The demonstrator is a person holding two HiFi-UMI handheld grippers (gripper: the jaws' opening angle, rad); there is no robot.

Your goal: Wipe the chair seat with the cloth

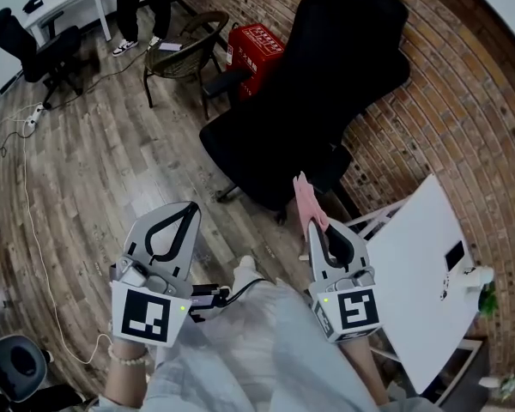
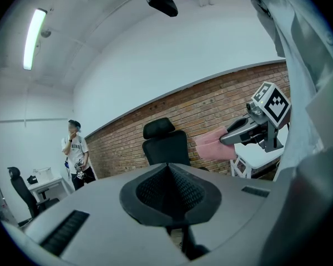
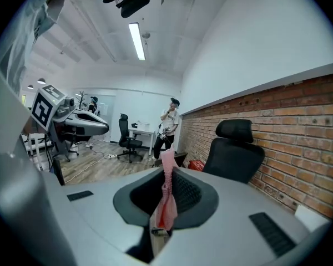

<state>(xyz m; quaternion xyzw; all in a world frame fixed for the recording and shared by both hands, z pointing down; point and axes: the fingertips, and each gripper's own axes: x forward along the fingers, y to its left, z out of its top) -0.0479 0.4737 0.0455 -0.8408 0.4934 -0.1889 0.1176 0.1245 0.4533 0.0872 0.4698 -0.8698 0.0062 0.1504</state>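
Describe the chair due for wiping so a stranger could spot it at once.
Find the brick wall. The office chair stands by it, beside a red box. It is black with a tall headrest, unlike the low brown chair nearby.

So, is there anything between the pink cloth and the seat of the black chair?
Nothing visible does. The right tongs hold the cloth in the air near the seat, with open space between; the white table stands aside.

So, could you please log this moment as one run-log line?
right claw: shut on pink cloth | left claw: shut, empty | black office chair: seat not yet touched
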